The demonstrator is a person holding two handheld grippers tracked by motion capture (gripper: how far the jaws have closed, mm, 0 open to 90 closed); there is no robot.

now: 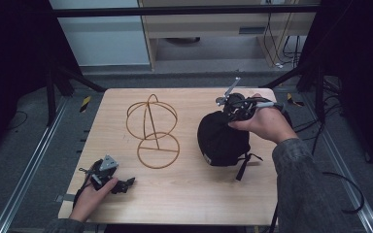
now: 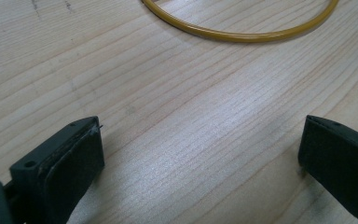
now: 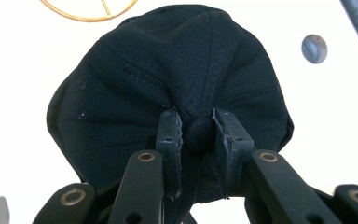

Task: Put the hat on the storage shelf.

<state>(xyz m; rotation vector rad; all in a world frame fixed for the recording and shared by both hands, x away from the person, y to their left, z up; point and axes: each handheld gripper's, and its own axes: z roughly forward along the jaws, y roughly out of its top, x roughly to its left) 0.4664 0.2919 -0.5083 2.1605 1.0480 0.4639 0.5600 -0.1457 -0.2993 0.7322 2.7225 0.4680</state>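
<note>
While the left gripper (image 1: 124,185) rests with jaws wide apart on the table (image 1: 184,194), the right gripper (image 3: 198,133) pinches the black cap (image 3: 168,70) by the crown button between its fingertips.

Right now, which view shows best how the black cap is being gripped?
The right gripper view: the right gripper has its fingers pinched on the top button of the black cap, panels bunched around it. The high view shows the cap under the hand, the grip itself hidden. The left gripper view looks at the table.
</note>
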